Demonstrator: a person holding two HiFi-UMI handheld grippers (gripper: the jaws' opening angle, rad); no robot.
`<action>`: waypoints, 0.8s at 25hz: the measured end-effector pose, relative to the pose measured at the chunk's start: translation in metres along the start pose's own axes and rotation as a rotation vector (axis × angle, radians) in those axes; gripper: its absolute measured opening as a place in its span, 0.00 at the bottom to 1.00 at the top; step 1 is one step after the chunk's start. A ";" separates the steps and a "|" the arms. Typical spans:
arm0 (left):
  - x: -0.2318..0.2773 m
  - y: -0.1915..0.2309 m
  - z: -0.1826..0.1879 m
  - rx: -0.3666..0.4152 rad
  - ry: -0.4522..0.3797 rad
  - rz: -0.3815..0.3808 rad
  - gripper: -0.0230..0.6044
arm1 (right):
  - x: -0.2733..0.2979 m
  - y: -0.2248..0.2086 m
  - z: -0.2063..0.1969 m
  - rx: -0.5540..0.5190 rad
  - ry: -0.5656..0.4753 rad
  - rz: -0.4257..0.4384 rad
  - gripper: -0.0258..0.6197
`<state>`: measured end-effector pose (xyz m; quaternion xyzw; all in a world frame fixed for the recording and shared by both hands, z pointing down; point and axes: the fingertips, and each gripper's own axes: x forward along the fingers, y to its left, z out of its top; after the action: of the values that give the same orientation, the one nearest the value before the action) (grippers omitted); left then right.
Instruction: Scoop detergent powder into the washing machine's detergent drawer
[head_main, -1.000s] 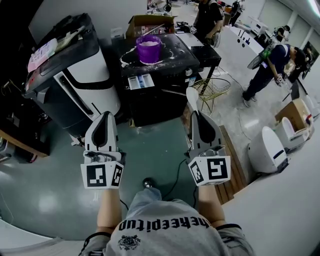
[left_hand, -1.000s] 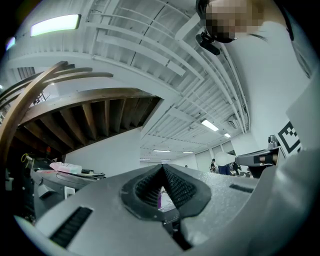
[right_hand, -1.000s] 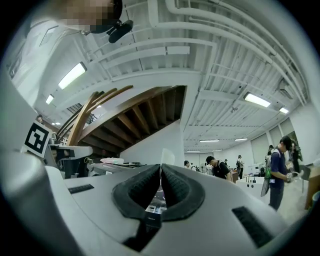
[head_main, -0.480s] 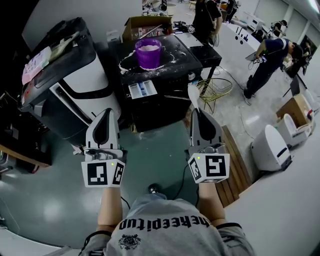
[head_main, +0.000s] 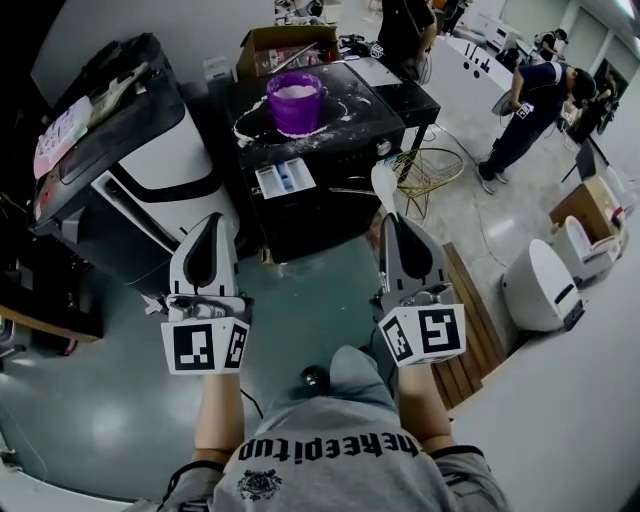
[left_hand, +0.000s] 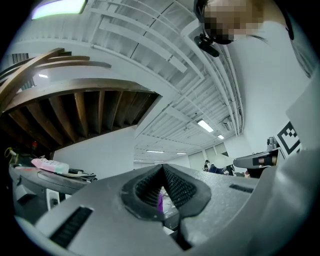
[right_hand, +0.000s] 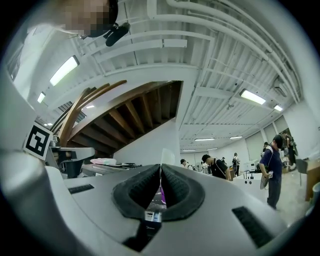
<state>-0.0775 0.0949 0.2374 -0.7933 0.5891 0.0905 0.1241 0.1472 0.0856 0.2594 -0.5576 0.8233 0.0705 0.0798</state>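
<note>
Scoop (head_main: 384, 186) of white plastic juts forward from the right claw (head_main: 393, 222), whose jaws are clamped on its handle; the right gripper view shows the pale bowl rising just past the closed tips. The left claw (head_main: 211, 226) is pressed together on nothing, its pads meeting at the tips. Both claws hang side by side, apart, above the green floor (head_main: 300, 300). Ahead of them stands a black washing machine (head_main: 345, 140). Its white detergent drawer (head_main: 283, 178) is pulled out, lying ahead and between the two claws, left of the scoop's bowl and not touching it. Beyond the drawer, on the machine's top, a purple tub (head_main: 296, 108) holds white detergent powder (head_main: 295, 91), with more spilled around it. Left of the left claw sits a white-and-black appliance (head_main: 160, 170)
</note>
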 end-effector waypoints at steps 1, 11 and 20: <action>0.002 0.001 -0.001 -0.003 0.002 -0.003 0.04 | 0.002 0.000 -0.002 0.002 0.007 -0.003 0.05; 0.034 0.023 -0.011 0.004 0.006 -0.008 0.04 | 0.048 -0.009 -0.011 0.002 0.019 -0.029 0.05; 0.096 0.050 -0.029 0.002 0.000 0.006 0.04 | 0.124 -0.024 -0.023 -0.016 0.031 0.007 0.05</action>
<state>-0.0978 -0.0156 0.2323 -0.7914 0.5915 0.0906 0.1247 0.1227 -0.0406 0.2554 -0.5562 0.8259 0.0687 0.0624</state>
